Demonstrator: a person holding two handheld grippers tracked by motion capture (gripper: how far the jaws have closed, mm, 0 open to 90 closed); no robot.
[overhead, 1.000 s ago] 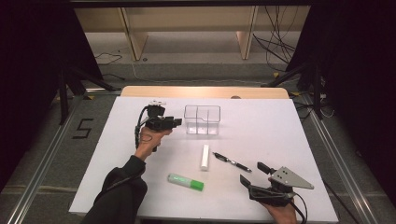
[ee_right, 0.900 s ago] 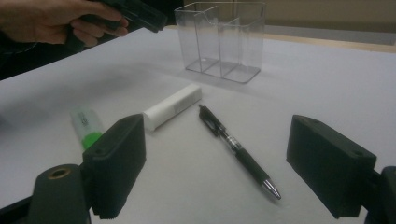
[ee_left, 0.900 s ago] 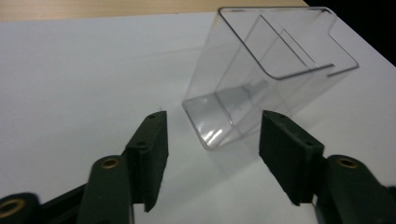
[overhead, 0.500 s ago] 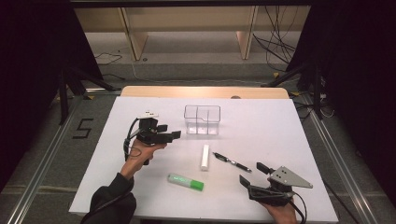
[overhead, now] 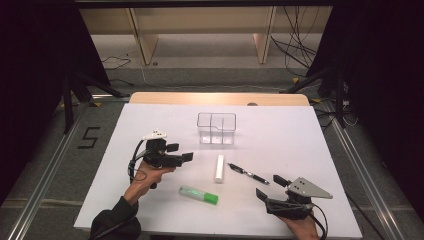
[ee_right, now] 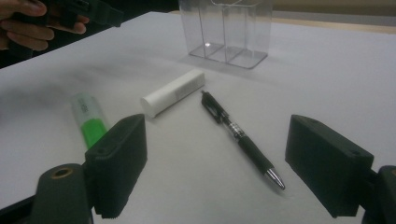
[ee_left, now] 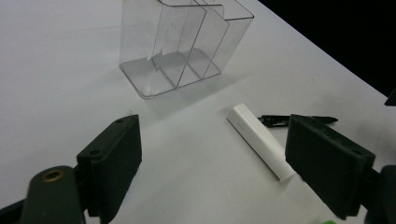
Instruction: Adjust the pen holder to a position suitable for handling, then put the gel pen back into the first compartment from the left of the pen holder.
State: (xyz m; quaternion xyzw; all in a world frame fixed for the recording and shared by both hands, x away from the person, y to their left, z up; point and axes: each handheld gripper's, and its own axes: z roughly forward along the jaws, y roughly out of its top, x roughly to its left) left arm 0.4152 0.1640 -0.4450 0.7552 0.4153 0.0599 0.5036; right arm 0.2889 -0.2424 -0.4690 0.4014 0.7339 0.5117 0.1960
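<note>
At centre left of the high view, the left tongs hang over the white tabletop, their jaws having just been opening and now spread wide with nothing between them. The right tongs rest at lower right, likewise released and empty. Between the two, in the lower middle of the frame, lie a white tube, a black pen and a green highlighter; a clear divided holder stands just above centre. In the left tongs' own view the white tube lies at centre right, partly behind the right-hand jaw. The round tube could roll if one jaw meets it first, perhaps into the pen lying near it. A grip near the tube's end might let it tip or slip out. The light holder could slide or topple if nudged.
</note>
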